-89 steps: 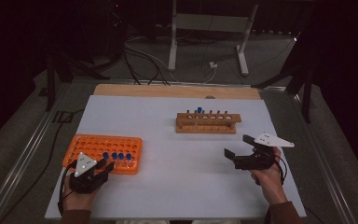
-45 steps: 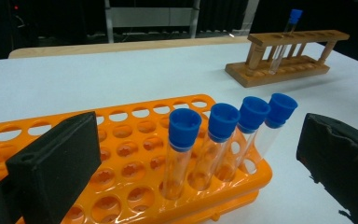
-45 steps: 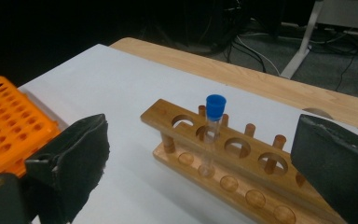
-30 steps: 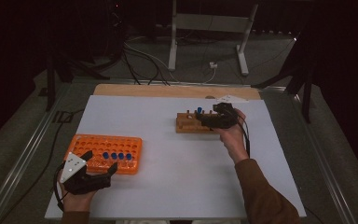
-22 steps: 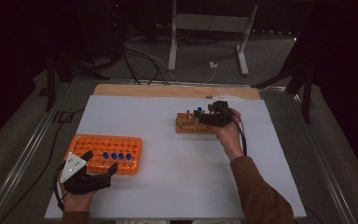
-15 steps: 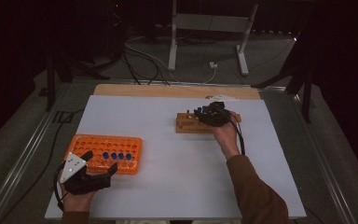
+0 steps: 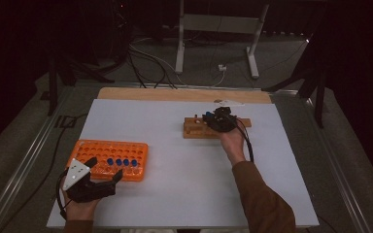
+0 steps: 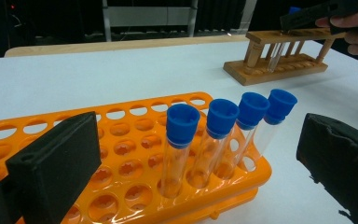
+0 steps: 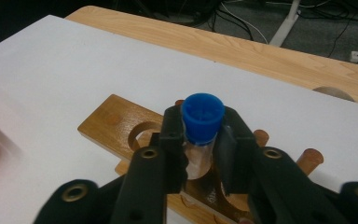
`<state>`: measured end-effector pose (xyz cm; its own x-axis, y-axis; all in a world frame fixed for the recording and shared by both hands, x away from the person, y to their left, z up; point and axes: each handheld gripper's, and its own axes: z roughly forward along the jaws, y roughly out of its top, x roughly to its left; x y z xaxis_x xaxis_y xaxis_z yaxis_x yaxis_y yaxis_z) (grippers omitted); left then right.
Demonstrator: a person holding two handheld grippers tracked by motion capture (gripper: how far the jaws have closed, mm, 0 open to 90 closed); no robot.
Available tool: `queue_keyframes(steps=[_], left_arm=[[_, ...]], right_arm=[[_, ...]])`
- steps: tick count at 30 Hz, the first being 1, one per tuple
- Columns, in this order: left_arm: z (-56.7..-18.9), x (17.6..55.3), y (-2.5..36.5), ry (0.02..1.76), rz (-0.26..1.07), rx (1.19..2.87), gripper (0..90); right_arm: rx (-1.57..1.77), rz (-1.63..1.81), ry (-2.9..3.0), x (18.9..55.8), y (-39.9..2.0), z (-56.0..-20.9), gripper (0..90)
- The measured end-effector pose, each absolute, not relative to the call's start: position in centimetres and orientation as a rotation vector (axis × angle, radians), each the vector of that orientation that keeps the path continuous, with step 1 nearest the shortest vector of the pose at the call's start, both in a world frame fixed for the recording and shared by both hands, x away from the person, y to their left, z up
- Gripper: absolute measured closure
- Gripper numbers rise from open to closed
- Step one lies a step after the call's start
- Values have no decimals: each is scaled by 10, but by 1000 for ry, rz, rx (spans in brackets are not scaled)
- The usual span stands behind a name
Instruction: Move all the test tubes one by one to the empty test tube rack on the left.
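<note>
The blue-capped tube (image 9: 201, 126) stands upright in a hole of the wooden rack (image 7: 194, 130), toward the far right of the white surface (image 7: 175, 194). The right gripper (image 9: 200, 140) has just closed its jaws on the tube below the cap. Open surface lies between this rack and the orange rack (image 7: 90, 148) near the left edge, where the left gripper (image 7: 104, 170) rests, jaws wide, beside four capped tubes (image 8: 223, 135).

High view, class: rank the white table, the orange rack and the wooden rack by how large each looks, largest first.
1. white table
2. orange rack
3. wooden rack, partly covered by the right gripper; it also lies farther from the camera, so its place behind the orange rack is unsure.
</note>
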<state>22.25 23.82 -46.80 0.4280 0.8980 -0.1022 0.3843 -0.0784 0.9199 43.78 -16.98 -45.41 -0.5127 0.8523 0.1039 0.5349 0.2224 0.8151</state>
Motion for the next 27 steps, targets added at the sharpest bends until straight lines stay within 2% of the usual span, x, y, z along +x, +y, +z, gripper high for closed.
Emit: queue_keyframes(steps=[13,27], left_arm=[[-469,223,238,1133,631,1667,7],[-469,223,237,1133,630,1671,7]], right_arm=[[1253,1185,2130,434,-166,-453,759],[1227,1223,2083,429,-173,-437,759]])
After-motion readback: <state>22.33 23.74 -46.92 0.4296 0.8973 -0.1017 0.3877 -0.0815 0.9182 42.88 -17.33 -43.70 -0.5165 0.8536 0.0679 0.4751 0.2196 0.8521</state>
